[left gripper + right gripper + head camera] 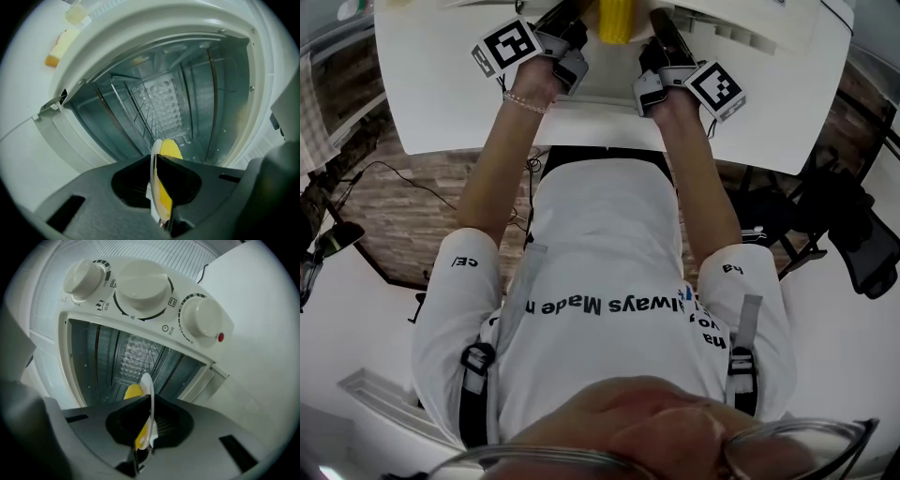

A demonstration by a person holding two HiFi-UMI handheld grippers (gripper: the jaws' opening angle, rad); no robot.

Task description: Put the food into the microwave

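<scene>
A white plate (153,161) with yellow food (170,150) on it is held edge-on between both grippers. My left gripper (156,187) is shut on one rim of the plate, and my right gripper (149,423) is shut on the opposite rim (147,385). The yellow food (132,391) sits just in front of the open white microwave (140,289), whose metal cavity (164,103) holds a wire rack. In the head view the food (616,21) lies between the left gripper (570,49) and the right gripper (659,54) at the table's far edge.
Three white knobs and a red lamp (221,337) run along the microwave's control panel. A yellow-orange piece (58,47) lies on the surface beside the microwave. The white table (441,84) spans the top; a black chair (853,225) stands at right, and cables lie at left.
</scene>
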